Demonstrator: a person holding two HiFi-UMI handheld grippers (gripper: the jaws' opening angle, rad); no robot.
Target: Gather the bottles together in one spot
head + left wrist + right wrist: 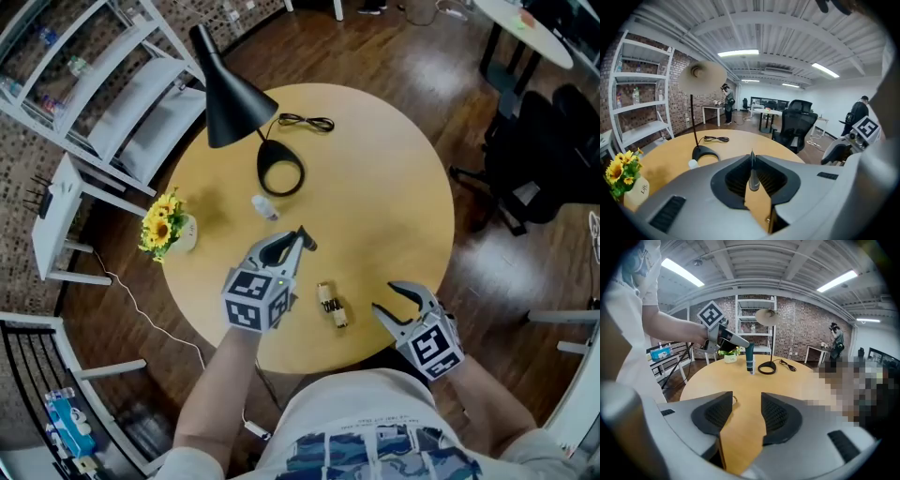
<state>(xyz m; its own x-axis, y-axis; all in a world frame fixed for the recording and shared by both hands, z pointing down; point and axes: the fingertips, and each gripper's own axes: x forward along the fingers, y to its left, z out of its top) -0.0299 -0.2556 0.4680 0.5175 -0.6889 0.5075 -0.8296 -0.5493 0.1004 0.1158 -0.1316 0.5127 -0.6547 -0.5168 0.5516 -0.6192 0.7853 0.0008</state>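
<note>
Big round table [394, 169] first. Left claw [302, 236] was pinched fully shut with nothing in it, right claw [385, 296] sat partly open, empty too. Two tiny bottles lay well apart: white bottle [265, 207] just beside the lamp base [281, 175], brown bottle [331, 306] on its side between the claws. Both looked light, and the brown bottle probably rolls, so I'd pinch across its middle.

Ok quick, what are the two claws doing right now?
Left claw: closed, holding nothing.
Right claw: open, holding nothing.
</note>
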